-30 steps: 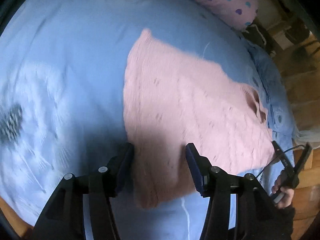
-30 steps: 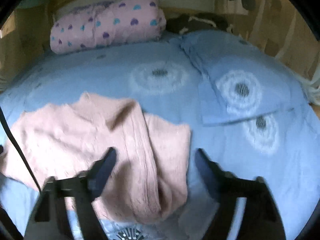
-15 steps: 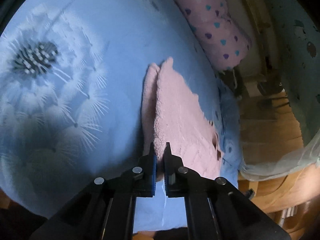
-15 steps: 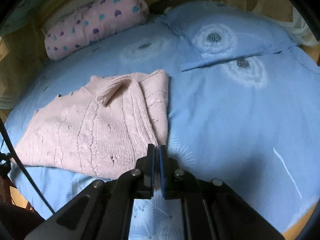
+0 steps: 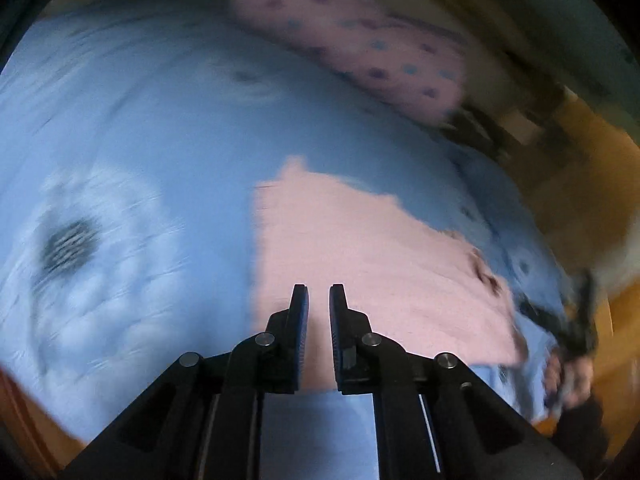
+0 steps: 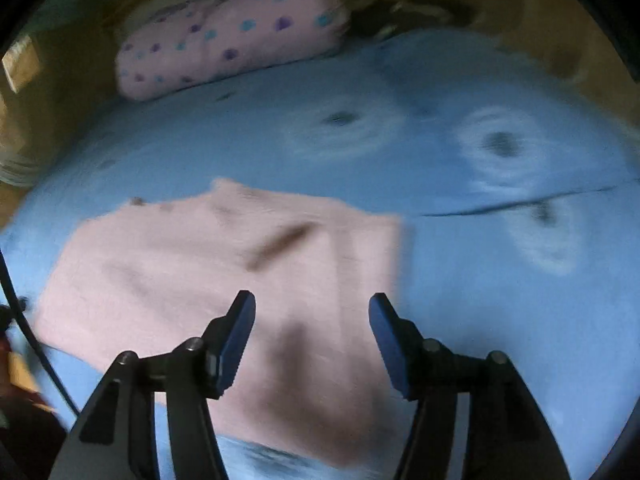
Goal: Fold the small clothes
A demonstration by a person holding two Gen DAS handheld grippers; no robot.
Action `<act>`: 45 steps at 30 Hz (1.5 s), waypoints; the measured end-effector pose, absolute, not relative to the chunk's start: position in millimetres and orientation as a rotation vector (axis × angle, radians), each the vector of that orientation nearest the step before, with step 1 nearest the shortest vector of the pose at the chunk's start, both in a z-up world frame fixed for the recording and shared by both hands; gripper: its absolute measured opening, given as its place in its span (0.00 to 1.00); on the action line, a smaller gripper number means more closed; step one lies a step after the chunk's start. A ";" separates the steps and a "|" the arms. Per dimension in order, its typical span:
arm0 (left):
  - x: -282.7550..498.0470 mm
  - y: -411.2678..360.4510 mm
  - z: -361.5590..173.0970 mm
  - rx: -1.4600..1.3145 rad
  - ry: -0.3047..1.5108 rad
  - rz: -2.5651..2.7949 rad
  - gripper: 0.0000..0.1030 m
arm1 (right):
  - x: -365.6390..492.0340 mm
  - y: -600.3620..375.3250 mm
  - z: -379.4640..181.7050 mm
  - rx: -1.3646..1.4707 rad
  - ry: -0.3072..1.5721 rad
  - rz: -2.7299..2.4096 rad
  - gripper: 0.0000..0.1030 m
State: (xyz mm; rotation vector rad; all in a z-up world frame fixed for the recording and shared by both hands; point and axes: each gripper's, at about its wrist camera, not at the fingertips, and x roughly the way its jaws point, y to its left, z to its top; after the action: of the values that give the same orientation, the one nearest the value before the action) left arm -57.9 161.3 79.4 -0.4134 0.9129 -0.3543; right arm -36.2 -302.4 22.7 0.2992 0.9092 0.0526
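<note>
A pink knitted garment lies folded and flat on the blue bed cover. It also shows in the right wrist view. My left gripper hovers over the garment's near edge with a narrow gap between its jaws and nothing in them. My right gripper is open wide above the garment's near right part and holds nothing. Both views are blurred by motion.
A pink pillow with coloured hearts lies at the head of the bed, also in the right wrist view. A blue pillow with dandelion print lies at the right. Wooden bed frame runs along the side.
Both grippers were shut on the garment's edge half a second ago. Now both have let go, the right one opened wide, the left a little, and both have lifted back.
</note>
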 end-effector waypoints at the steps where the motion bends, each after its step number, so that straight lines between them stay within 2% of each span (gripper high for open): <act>1: -54.6 151.9 76.6 -0.398 0.932 -0.380 0.00 | -16.7 -300.4 13.8 0.388 0.949 0.104 0.61; 3: -41.5 136.4 59.4 -0.375 1.022 -0.383 0.00 | 13.4 -301.6 -6.8 0.505 1.017 0.124 0.61; 4: -32.1 127.5 42.2 -0.324 1.121 -0.333 0.00 | 21.5 -303.3 -12.5 0.525 1.032 0.113 0.60; 6: -28.0 128.1 28.3 -0.312 1.174 -0.289 0.00 | 34.1 -328.2 -10.9 0.621 0.952 0.082 0.52; 7: -25.8 130.4 29.8 -0.329 1.179 -0.285 0.00 | 30.9 -348.9 -4.4 0.693 0.877 0.023 0.52; 9: -23.4 136.7 34.0 -0.345 1.205 -0.279 0.00 | 13.3 -388.2 7.3 0.823 0.720 -0.100 0.53; 11: -24.0 144.3 35.8 -0.363 1.206 -0.271 0.00 | -16.1 -421.4 17.3 0.882 0.572 -0.257 0.59; 12: -26.2 147.6 35.8 -0.384 1.204 -0.273 0.00 | -23.3 -428.7 17.9 0.892 0.563 -0.285 0.63; 14: -31.3 157.1 36.1 -0.429 1.199 -0.276 0.00 | -28.1 -432.2 13.4 0.904 0.635 -0.220 0.63; 17: -38.8 166.1 42.6 -0.435 1.176 -0.257 0.00 | -32.9 -400.0 13.3 0.709 0.806 -0.143 0.63; 19: -41.4 167.1 45.7 -0.432 1.169 -0.254 0.00 | -47.9 -365.2 18.6 0.497 0.842 -0.135 0.63; 23: -46.3 181.9 47.8 -0.427 1.150 -0.218 0.00 | -75.5 -316.1 8.7 0.302 0.879 -0.103 0.62; 24: -44.9 181.7 47.6 -0.432 1.147 -0.193 0.00 | -75.4 -308.4 2.2 0.262 0.902 -0.101 0.57; 25: -45.8 188.0 46.8 -0.462 1.141 -0.179 0.00 | -75.8 -302.3 -6.1 0.229 0.934 -0.095 0.47; 26: -44.1 188.7 46.4 -0.488 1.138 -0.175 0.00 | -75.7 -302.2 -10.9 0.221 0.953 -0.086 0.42; 27: -43.7 193.1 44.8 -0.512 1.137 -0.169 0.00 | -76.5 -306.1 -13.8 0.216 0.967 -0.076 0.32; 28: -42.6 196.5 42.5 -0.526 1.138 -0.170 0.00 | -80.6 -303.0 -12.5 0.198 0.962 -0.084 0.17; 29: -41.0 196.6 40.1 -0.534 1.143 -0.174 0.00 | -82.6 -303.0 -9.0 0.187 0.951 -0.092 0.08; 33: -40.3 198.0 30.2 -0.542 1.155 -0.188 0.00 | -103.9 -324.8 11.0 0.342 0.892 -0.119 0.05; 36: -44.2 200.5 31.3 -0.557 1.146 -0.164 0.00 | -119.3 -328.4 10.1 0.344 0.894 -0.144 0.05; 39: -49.5 198.8 34.0 -0.565 1.129 -0.132 0.00 | -111.3 -319.1 -4.3 0.302 0.943 -0.122 0.06; 40: -53.7 198.6 36.4 -0.569 1.116 -0.116 0.00 | -109.9 -318.0 -10.4 0.271 0.958 -0.131 0.10; 41: -57.0 197.4 39.4 -0.571 1.099 -0.108 0.00 | -112.1 -317.2 -12.7 0.248 0.946 -0.154 0.18; 42: -62.5 194.2 44.9 -0.571 1.067 -0.111 0.00 | -110.6 -316.7 -12.5 0.239 0.942 -0.178 0.42; 43: -73.9 187.6 55.4 -0.564 1.008 -0.137 0.00 | -112.7 -317.6 -11.5 0.240 0.944 -0.206 0.59; 44: -81.1 181.0 62.3 -0.553 0.971 -0.163 0.03 | -114.0 -318.8 -10.1 0.247 0.941 -0.208 0.62; 45: -90.9 171.2 71.8 -0.539 0.929 -0.208 0.19 | -116.0 -319.4 -7.8 0.259 0.937 -0.195 0.64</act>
State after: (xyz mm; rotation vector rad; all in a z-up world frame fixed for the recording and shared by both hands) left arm -90.9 171.2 71.8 -0.5386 0.9291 -0.2083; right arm -116.0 -319.4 -7.8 0.2586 0.9373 -0.1949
